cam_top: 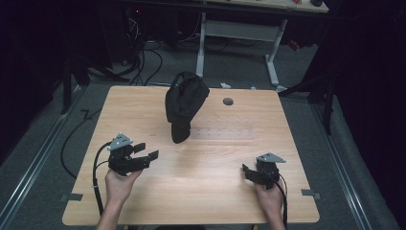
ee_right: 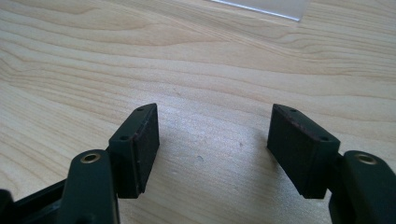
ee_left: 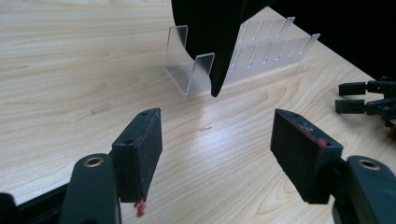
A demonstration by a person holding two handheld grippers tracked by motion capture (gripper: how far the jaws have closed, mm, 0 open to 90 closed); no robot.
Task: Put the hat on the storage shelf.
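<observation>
At table centre: black bag (cam_top: 184,103) stands upright in clear rack (ee_left: 196,70).
Bearing: ahead-right of left gripper (cam_top: 146,152), the nearer.
Jaws: both spread, empty; right gripper (cam_top: 247,171) idle.

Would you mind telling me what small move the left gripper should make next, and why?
Probably ease the left gripper forward toward the black bag. Its jaws stand open with nothing between them, and in its own view the bag's lower tip hangs just ahead, beside the clear plastic rack. The right gripper rests open over bare table, so the left seems the one to act.
</observation>
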